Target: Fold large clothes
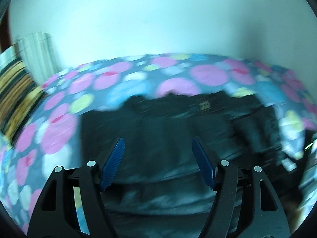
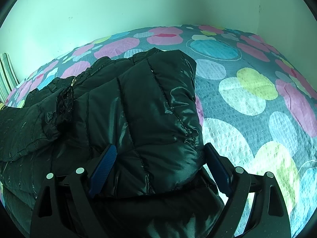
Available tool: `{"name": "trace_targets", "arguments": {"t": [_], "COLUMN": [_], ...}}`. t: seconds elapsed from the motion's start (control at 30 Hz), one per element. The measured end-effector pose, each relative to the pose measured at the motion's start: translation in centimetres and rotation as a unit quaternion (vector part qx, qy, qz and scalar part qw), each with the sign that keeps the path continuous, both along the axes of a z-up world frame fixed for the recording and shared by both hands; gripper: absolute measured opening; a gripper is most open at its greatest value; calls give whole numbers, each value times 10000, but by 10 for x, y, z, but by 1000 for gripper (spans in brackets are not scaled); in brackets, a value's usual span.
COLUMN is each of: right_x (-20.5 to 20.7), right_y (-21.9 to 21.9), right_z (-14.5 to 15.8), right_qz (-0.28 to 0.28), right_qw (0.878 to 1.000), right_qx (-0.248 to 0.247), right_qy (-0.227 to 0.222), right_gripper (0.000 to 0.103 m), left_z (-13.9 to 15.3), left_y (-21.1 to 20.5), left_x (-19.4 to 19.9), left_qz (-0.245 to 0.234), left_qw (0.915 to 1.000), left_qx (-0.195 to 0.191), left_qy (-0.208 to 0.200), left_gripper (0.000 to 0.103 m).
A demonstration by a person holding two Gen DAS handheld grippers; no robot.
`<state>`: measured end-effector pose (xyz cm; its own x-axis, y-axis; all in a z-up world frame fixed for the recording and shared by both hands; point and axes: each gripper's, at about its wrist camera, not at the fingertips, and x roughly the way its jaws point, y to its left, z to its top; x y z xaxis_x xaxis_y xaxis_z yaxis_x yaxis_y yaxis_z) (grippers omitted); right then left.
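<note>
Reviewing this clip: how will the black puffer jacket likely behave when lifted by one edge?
The black puffer jacket probably flops and drapes; it already lies in soft folds. Its glossy shell looks slippery, so it may slide between the right tongs. Quilted padding suggests it is light but bulky.

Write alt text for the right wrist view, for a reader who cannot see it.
A black quilted puffer jacket lies bunched on a bedspread printed with pink, blue and yellow circles. The right gripper has its blue fingers spread wide around a fold of the jacket. A pale wall rises behind the bed.
</note>
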<state>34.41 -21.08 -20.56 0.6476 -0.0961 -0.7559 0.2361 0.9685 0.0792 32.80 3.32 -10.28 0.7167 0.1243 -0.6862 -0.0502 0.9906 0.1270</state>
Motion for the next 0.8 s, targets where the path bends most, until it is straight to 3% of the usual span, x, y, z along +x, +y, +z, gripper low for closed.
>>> {"name": "trace_targets", "arguments": {"t": [0.1, 0.2, 0.43, 0.77, 0.8], "right_x": [-3, -12, -3, 61, 66], "right_y": [3, 8, 45, 102, 103], "right_z": [10, 28, 65, 42, 37], "right_qz": [-14, -62, 553, 1374, 1376], "right_qw": [9999, 9993, 9972, 9903, 9901], "right_qx": [-119, -273, -191, 155, 188], "right_qy": [-87, -265, -474, 100, 181], "right_gripper": [88, 88, 88, 83, 75], "left_z": [-16, -31, -43, -41, -42], "left_y": [33, 60, 67, 69, 69], "left_x": [-9, -15, -22, -22, -21], "left_qz": [423, 701, 687, 652, 640], "left_qw": [9987, 9968, 9960, 9971, 9971], "left_qx": [253, 201, 501, 349, 346], "left_qy": [145, 314, 283, 183, 200], "left_gripper": [70, 70, 71, 71, 71]}}
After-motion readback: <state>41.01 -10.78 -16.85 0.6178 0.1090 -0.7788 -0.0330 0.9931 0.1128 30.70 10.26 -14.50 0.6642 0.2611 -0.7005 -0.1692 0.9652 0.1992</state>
